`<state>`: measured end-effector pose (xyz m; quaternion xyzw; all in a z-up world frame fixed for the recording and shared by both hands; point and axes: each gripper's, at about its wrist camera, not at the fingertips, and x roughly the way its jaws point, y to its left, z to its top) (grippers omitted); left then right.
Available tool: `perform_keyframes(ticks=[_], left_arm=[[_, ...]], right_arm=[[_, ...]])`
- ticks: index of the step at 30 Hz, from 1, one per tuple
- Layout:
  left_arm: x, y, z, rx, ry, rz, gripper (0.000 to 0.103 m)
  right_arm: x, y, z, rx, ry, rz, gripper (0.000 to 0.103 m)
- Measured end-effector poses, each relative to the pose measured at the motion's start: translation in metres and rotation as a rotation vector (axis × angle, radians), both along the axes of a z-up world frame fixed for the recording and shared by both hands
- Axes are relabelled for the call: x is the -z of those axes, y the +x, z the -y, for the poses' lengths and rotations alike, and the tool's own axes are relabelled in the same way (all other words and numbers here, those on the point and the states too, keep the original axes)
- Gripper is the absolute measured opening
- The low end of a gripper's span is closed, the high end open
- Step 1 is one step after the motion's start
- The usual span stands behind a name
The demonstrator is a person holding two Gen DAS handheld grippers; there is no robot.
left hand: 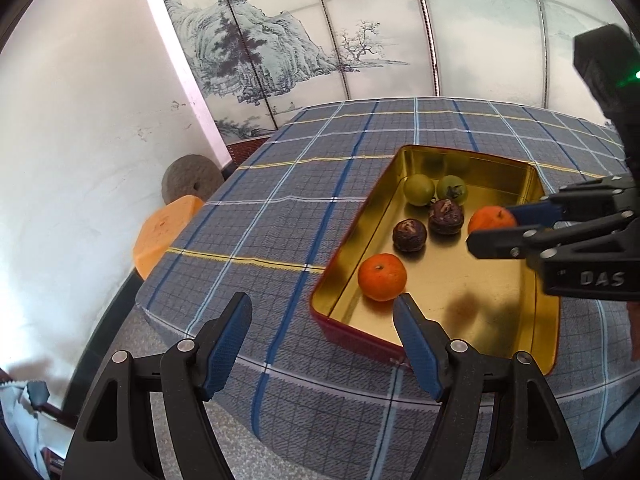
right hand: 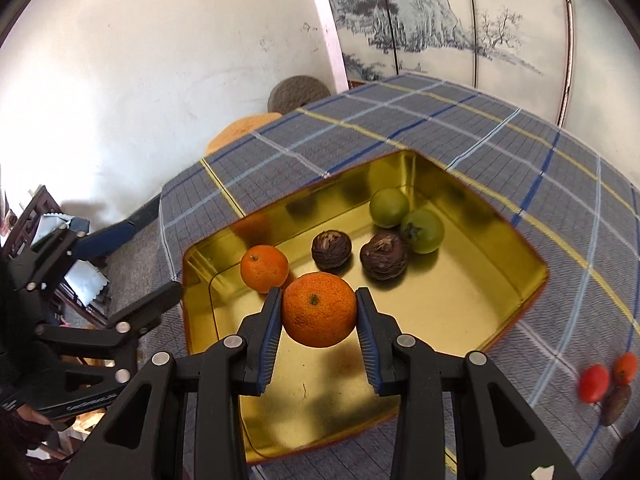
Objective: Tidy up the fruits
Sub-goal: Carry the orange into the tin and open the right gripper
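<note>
Right gripper (right hand: 316,312) clamped a round pebbly-skinned orange mandarin (right hand: 319,309) over the gold-lined rectangular tin (right hand: 520,264).
Left gripper (left hand: 322,338) stood apart, empty. Fruit judged light, soft-skinned, bruisable; pads gripped its widest middle, best hold.

Each black plastic two-finger left gripper (left hand: 322,320) and right gripper (right hand: 317,312) has angular linkage arms with triangular cut-outs, joined by round silver rivets. Ribbed blue rubber pads (right hand: 269,334) line the inner faces of the fingers. White "DAS" lettering (left hand: 602,279) marks the right gripper's body, above which a green indicator light (left hand: 636,76) glows on a black housing.
</note>
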<state>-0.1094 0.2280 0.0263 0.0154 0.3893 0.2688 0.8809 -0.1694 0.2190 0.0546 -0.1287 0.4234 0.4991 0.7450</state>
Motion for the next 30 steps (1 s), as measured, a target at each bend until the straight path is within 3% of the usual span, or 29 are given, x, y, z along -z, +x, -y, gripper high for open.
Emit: perform_keyframes(ticks=[20,26,30], left_arm=[[0.004,-0.004,-0.006,-0.017,-0.002,-0.002,0.079],[0.003,-0.004,-0.007,-0.024,-0.003,-0.003,0.081],[0.003,-0.004,-0.007,-0.025,-0.004,-0.003,0.082]], right_arm=[[0.012,-0.001,-0.034,-0.017,-0.039,-0.022,0.035],[0.003,0.001,-0.031,-0.003,0.019,-0.031,0.037],[-0.012,0.003,-0.023,-0.001,0.100,-0.032,0.043]])
